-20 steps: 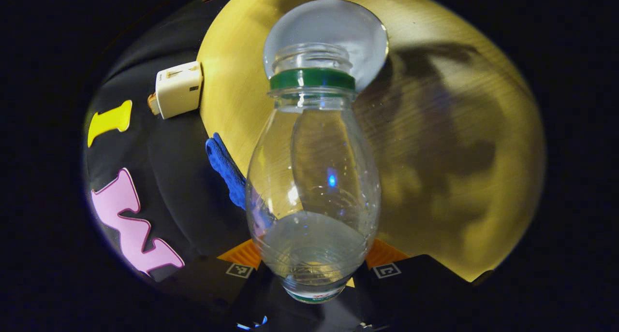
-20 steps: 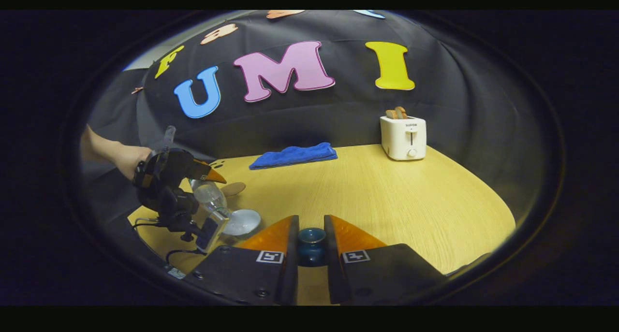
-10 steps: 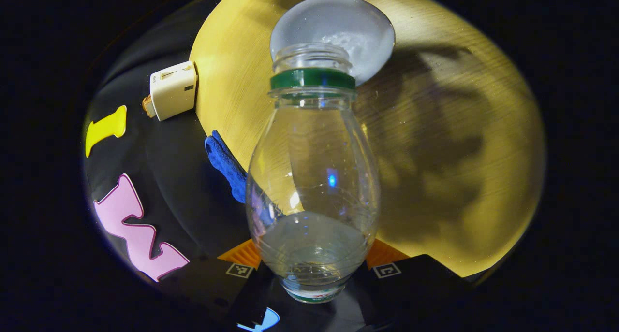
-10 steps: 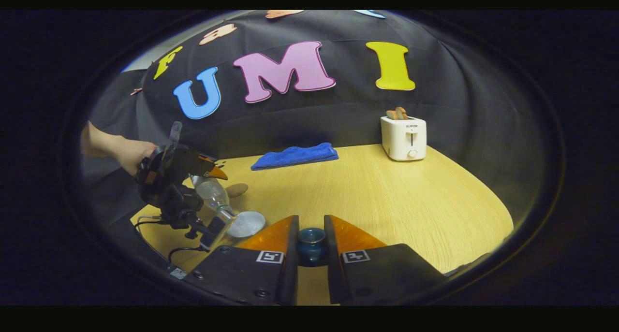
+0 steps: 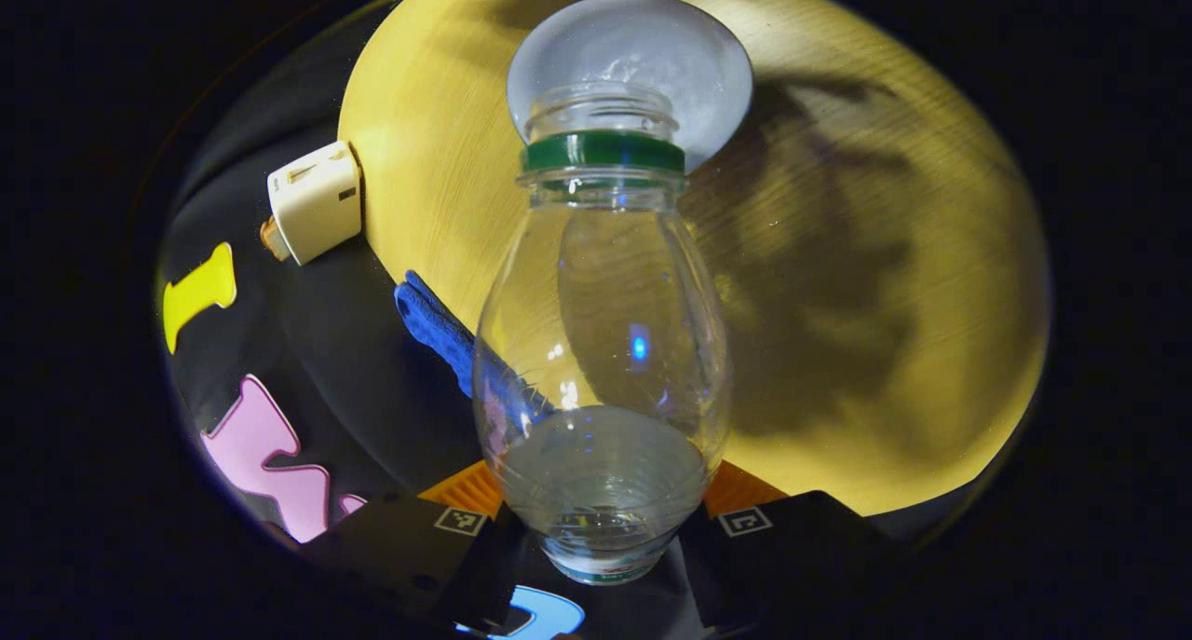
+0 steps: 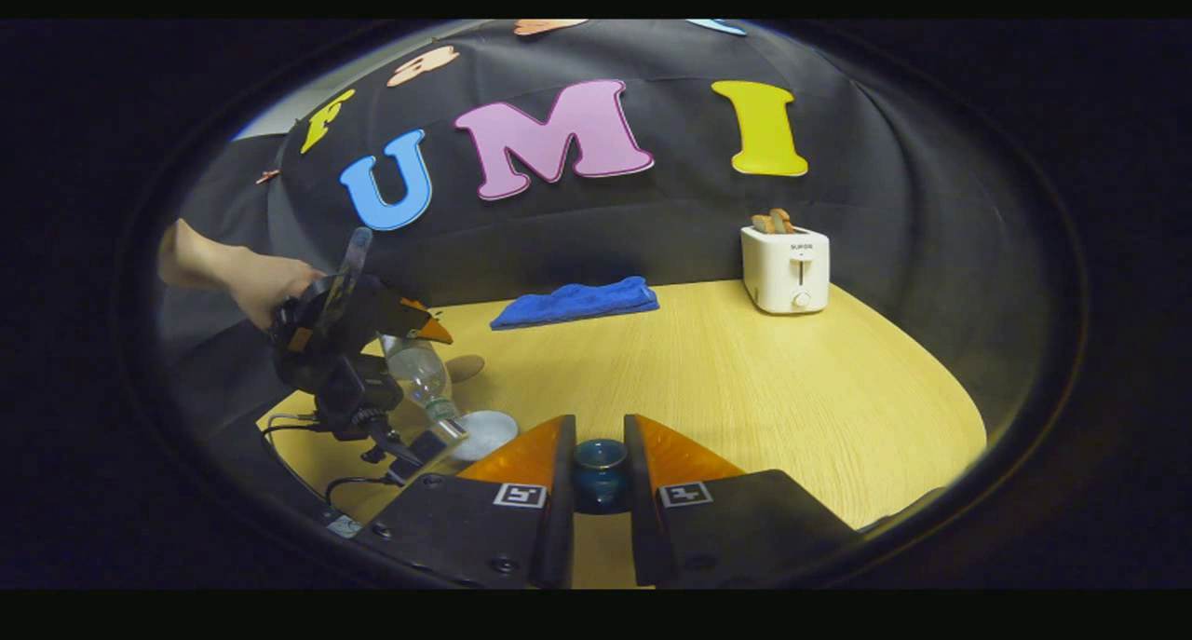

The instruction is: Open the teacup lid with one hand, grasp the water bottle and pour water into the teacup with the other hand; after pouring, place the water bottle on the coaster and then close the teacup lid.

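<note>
Left gripper (image 5: 601,519) clamps my tilted water bottle (image 5: 601,342) over the teacup (image 5: 629,67); right gripper (image 6: 600,477) clamps the teacup lid (image 6: 600,463).

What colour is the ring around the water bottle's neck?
Dark green; the ring sits just below the open mouth of the water bottle, clearest in the left gripper view.

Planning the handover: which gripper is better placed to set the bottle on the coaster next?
Left: the left gripper already clamps the clear plastic water bottle, and the right gripper holds the dark blue teacup lid.
</note>
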`<state>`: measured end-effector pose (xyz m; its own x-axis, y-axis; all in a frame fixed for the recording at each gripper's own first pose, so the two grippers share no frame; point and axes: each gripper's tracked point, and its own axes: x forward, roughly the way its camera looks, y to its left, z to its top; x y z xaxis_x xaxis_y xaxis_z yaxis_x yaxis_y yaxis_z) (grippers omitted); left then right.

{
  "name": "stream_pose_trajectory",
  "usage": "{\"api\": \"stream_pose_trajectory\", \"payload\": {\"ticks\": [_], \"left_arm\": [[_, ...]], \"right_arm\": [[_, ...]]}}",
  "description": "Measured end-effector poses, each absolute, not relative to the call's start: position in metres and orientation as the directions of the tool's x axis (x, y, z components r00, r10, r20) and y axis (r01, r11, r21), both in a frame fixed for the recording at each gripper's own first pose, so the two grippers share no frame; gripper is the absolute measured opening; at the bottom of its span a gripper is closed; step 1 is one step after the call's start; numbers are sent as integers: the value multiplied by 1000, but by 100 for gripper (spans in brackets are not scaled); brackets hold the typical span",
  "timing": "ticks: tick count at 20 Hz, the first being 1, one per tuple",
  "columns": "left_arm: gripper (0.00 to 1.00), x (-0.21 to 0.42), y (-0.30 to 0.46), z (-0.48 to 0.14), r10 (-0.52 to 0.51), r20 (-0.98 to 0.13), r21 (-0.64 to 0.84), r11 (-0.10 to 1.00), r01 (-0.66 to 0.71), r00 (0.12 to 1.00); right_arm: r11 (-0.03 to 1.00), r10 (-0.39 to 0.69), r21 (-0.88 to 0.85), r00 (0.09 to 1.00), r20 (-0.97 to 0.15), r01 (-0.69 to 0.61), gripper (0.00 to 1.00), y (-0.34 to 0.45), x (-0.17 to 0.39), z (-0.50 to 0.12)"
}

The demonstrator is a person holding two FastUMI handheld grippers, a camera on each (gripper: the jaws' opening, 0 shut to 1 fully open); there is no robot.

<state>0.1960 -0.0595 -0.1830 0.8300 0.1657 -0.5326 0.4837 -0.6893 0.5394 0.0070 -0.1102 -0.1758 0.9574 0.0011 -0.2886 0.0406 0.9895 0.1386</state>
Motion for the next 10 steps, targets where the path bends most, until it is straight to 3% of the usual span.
{"api": "stream_pose_trajectory", "payload": {"ticks": [7,8,10], "left_arm": [[74,196,-71,-165,222,-511,461,-745,483,830],[74,198,-71,-163,230,-509,451,-750,485,829],[75,195,-69,-162,246,-506,435,-755,491,827]], "right_arm": [[988,17,152,957,-290,29,29,-111,1,-170],[988,21,154,956,-291,25,24,-110,0,-171],[988,26,156,956,-291,20,24,-108,0,-171]]}}
